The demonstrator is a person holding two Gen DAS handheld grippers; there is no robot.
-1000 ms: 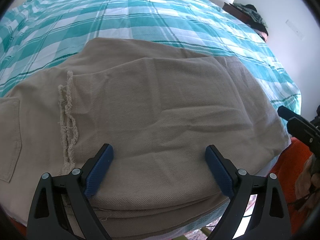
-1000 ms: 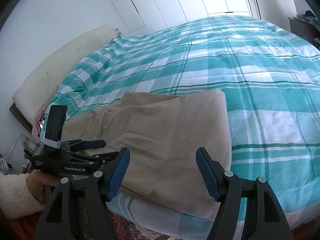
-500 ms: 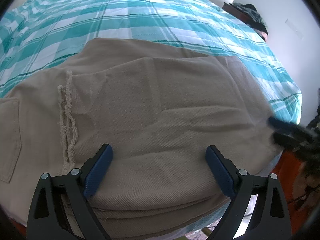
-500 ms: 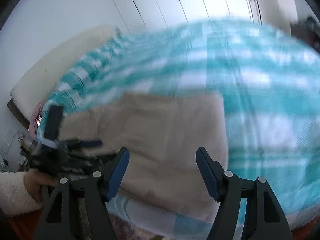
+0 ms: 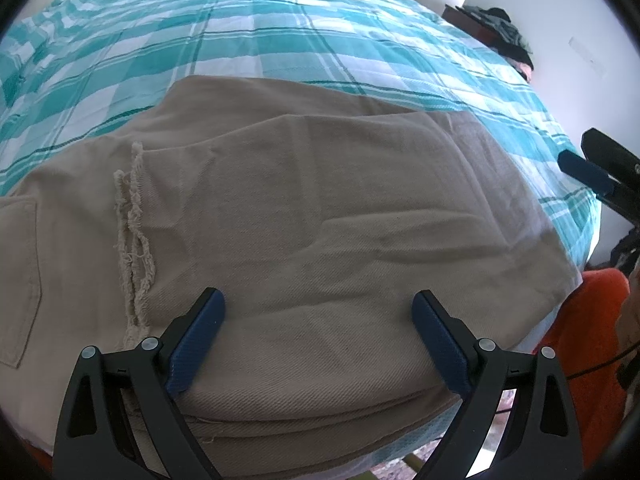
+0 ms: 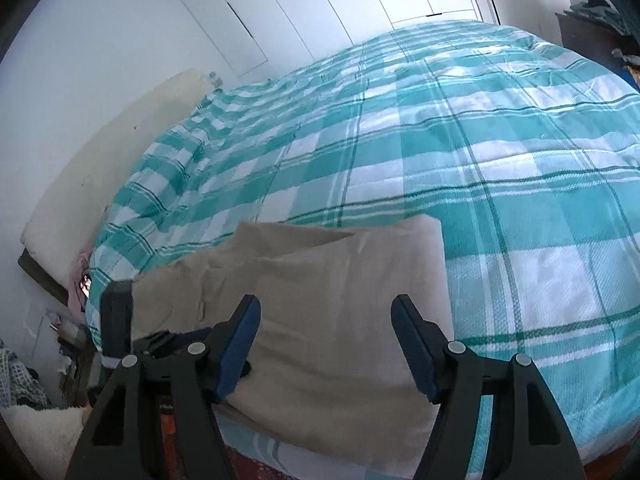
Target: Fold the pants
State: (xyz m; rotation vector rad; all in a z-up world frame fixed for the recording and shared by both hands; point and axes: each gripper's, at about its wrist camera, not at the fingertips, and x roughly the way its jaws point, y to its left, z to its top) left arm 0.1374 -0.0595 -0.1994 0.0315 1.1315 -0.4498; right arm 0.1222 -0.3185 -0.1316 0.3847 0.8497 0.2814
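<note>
Pants (image 5: 304, 208) lie folded once at the bed's (image 5: 280, 40) near edge; left gripper (image 5: 316, 336) and right gripper (image 6: 324, 344) both wide open, empty; next fold needs a fresh grip on an end.

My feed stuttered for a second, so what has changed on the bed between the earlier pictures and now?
The right gripper shifted: in the left wrist view it now sits higher along the right edge. Both grippers are open and hold nothing. The left gripper kept its place over the folded pants, which lie unchanged on the checked bedspread.
</note>
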